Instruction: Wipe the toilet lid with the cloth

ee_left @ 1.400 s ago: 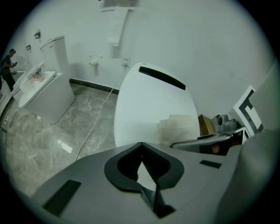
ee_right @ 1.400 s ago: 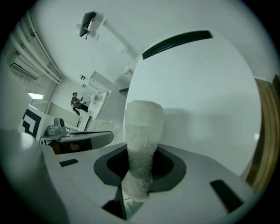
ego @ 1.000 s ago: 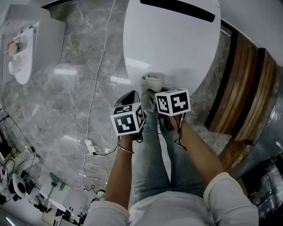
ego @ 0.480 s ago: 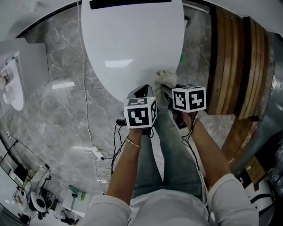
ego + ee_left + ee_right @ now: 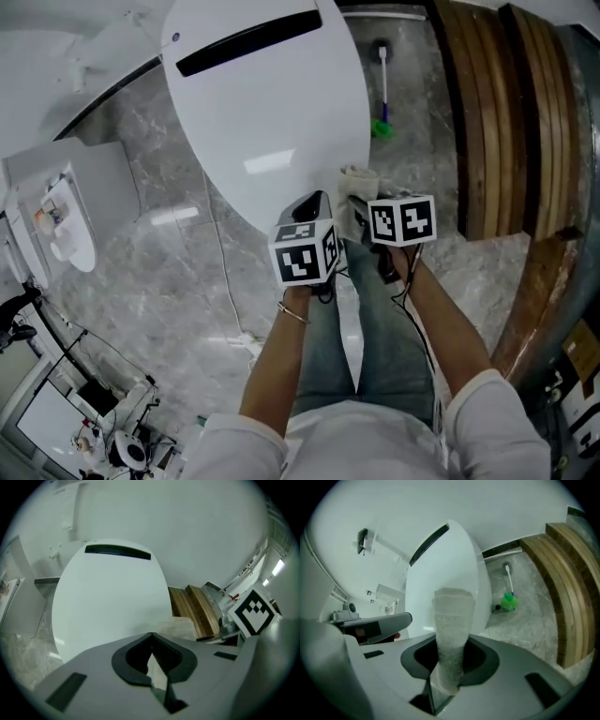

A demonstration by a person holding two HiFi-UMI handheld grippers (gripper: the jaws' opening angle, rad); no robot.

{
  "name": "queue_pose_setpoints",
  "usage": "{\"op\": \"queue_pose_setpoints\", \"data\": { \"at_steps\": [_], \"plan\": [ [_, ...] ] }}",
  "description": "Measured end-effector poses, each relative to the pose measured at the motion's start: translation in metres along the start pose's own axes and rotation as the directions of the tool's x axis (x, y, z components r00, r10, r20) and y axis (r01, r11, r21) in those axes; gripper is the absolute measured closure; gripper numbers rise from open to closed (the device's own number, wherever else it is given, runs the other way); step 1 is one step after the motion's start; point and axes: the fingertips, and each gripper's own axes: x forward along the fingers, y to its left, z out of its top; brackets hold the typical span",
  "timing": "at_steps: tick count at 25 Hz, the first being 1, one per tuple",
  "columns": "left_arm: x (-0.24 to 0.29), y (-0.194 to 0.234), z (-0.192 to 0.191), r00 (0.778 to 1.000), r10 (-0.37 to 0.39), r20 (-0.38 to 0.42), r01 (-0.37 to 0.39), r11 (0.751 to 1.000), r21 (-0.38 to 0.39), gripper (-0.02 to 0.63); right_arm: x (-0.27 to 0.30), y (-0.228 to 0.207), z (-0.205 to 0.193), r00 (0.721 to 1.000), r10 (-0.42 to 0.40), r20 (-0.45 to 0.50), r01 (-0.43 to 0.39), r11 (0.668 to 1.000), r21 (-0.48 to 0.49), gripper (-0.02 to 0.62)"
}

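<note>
right gripper clenched on the cloth; the folded strip sticks out forward past the jaws (pale, nubbly weave). in the head view its far end lies over the near right edge of the closed white toilet lid; contact unclear. left gripper: jaws pressed together, nothing between them, just beside the right one at the lid's near edge. green toilet brush on the floor right of the lid.
</note>
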Motion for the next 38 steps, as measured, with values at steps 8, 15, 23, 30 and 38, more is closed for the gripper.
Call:
{"op": "queue_pose_setpoints", "data": {
  "at_steps": [8,15,23,30,38],
  "plan": [
    [-0.100,-0.009,0.084,0.980,0.009,0.201,-0.019,0.999,0.046,0.594,-0.080,0.069,0.054,0.993,0.048,0.109,-0.035,0.993,-0.115,0.499],
    [-0.216,-0.010,0.165,0.899,0.052,0.435,-0.055,0.998,-0.006,0.594,-0.164,0.135,0.125,0.949,0.120,0.291,-0.090,0.989,-0.116,0.499],
    [-0.319,-0.002,0.235,0.784,0.106,0.611,-0.090,0.994,-0.057,0.594,-0.246,0.232,0.179,0.880,0.225,0.418,-0.120,0.958,-0.262,0.499],
    [-0.372,-0.024,0.313,0.691,0.052,0.721,-0.062,0.998,-0.013,0.594,-0.302,0.312,0.229,0.808,0.323,0.493,-0.127,0.912,-0.390,0.499],
    [-0.391,-0.051,0.329,0.666,-0.014,0.745,-0.049,0.997,0.063,0.594,-0.318,0.335,0.236,0.795,0.295,0.530,-0.033,0.893,-0.448,0.499]
  ]
}}
